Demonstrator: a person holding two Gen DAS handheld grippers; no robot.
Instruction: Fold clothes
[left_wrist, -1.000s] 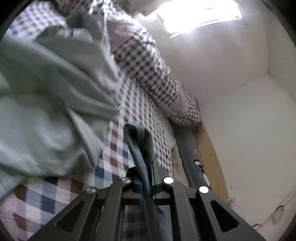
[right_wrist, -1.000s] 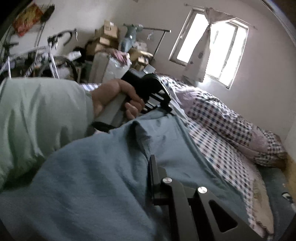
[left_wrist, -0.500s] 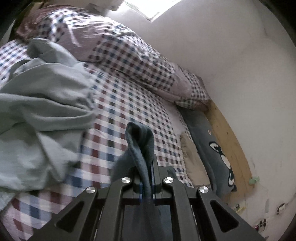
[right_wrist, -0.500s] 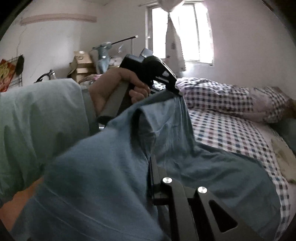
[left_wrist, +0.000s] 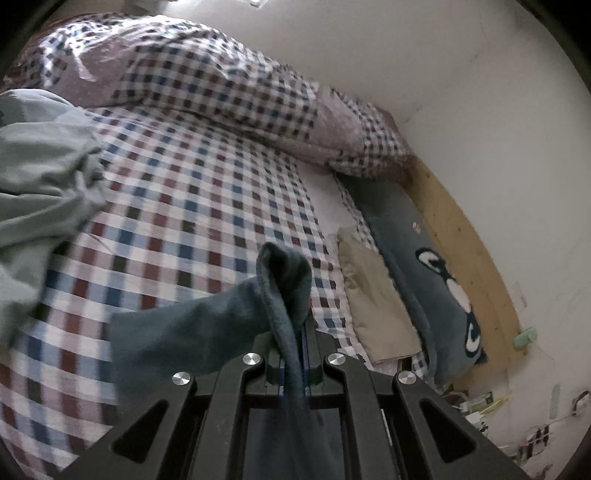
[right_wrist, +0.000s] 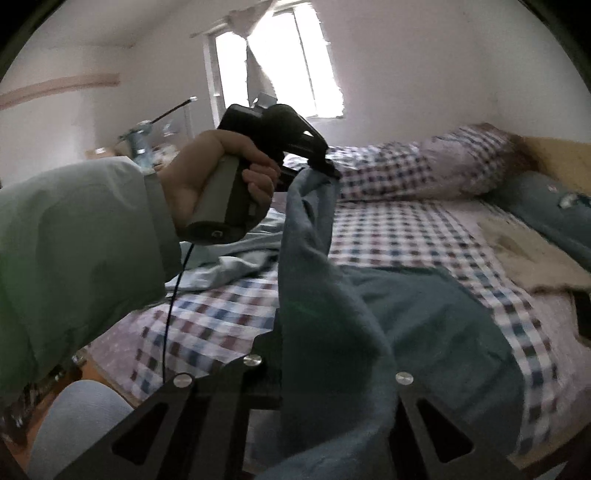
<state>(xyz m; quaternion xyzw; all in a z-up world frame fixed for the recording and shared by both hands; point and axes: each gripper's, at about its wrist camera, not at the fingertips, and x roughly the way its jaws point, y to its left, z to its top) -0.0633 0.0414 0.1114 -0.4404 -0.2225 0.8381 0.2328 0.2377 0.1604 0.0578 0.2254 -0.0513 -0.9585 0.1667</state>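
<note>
Left wrist view: the left hand-held gripper (left_wrist: 293, 343) is clamped on a bunched edge of a teal garment (left_wrist: 192, 332), which folds over its fingertips and trails toward 8 o'clock above the checked bed (left_wrist: 207, 206). A pale green garment (left_wrist: 40, 177) lies crumpled at 9 o'clock.

Right wrist view: the teal garment (right_wrist: 406, 325) runs from the left gripper at 11 o'clock down across the right hand-held gripper (right_wrist: 328, 354), its far end draped on the bed (right_wrist: 424, 229). Cloth hides the right jaws, so its grip cannot be told. Judging by the raised, stretched edge, the garment is held up to straighten it for folding.
</note>
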